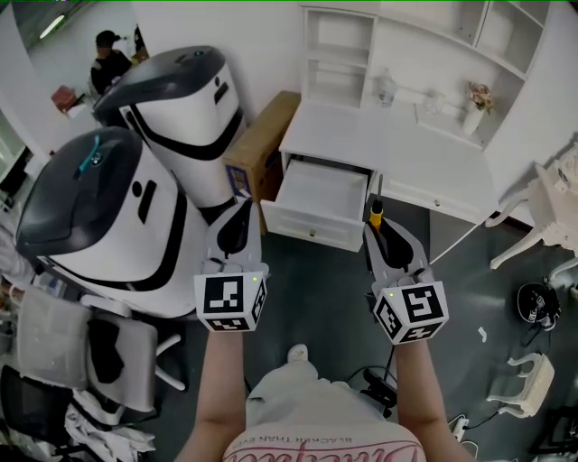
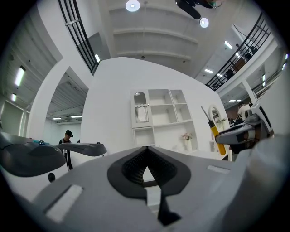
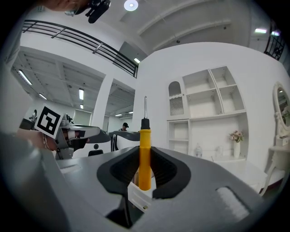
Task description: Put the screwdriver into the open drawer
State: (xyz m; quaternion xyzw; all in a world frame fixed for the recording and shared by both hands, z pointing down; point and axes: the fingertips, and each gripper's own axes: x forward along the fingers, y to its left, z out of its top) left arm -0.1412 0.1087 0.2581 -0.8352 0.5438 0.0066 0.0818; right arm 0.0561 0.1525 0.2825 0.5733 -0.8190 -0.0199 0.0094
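Yellow-handled screwdriver (image 3: 144, 154), shaft up, upright in the right hand-held gripper (image 1: 380, 236); white drawer (image 1: 316, 200) open ahead.

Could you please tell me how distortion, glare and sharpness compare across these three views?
Head view: evenly lit, edges bend only mildly, the open white drawer reads clearly. Left gripper view: strong fisheye inside a dark round border, the round ceiling lamp blown out to pure white. Right gripper view: the same fisheye bows the walls and shelves, yet the yellow-handled screwdriver stays crisp.
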